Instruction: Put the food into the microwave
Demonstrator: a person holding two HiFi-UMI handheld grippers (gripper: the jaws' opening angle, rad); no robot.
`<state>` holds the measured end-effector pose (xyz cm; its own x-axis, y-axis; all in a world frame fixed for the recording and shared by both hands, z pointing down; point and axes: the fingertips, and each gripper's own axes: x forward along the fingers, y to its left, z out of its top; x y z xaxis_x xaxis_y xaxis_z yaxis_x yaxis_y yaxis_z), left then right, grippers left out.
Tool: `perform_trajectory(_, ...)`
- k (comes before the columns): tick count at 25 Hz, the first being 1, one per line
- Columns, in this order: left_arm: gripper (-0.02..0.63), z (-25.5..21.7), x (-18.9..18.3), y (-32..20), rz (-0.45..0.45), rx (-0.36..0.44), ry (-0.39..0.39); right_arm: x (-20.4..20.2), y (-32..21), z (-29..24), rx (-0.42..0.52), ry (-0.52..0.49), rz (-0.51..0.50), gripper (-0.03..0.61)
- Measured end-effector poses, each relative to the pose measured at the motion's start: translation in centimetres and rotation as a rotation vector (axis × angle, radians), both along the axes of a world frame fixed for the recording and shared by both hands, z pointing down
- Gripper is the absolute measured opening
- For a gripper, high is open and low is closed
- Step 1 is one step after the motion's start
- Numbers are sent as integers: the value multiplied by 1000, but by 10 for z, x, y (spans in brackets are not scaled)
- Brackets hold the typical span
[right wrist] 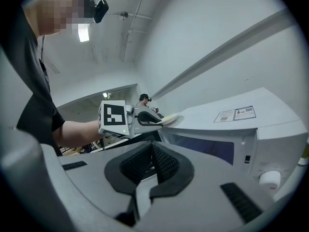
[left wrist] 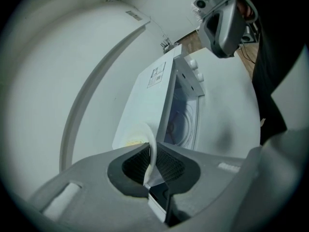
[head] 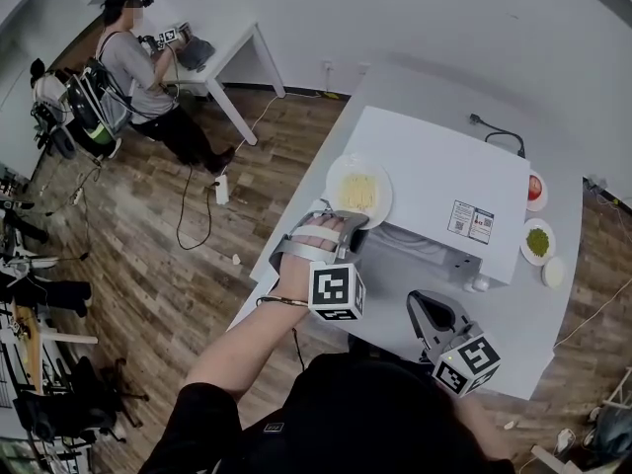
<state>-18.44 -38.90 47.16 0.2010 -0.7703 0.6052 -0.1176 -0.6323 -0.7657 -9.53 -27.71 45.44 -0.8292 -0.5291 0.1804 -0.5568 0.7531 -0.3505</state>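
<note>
Pinching the near rim of the food plate (head: 359,190) atop the microwave (head: 434,191), mid-frame, is the left gripper (head: 341,223); the empty right gripper (head: 427,309), jaws together, sits lower right, nearer the door (right wrist: 207,151).

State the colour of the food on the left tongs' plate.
Pale yellow food on a white plate; best in head view.

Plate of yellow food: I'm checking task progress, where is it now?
Head view: the plate lies atop the microwave, at its left end, near rim pinched in the left gripper.
</note>
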Motion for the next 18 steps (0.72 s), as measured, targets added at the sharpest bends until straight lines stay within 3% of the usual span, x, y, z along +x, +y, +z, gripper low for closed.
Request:
perform_trajectory(5,28,-18,0,7,34,56,34,-8,7,-1,5,1,26,15)
perform_trajectory(18,28,-42,-3,44,148,136,16,-29,34,-17,71,21,86,15)
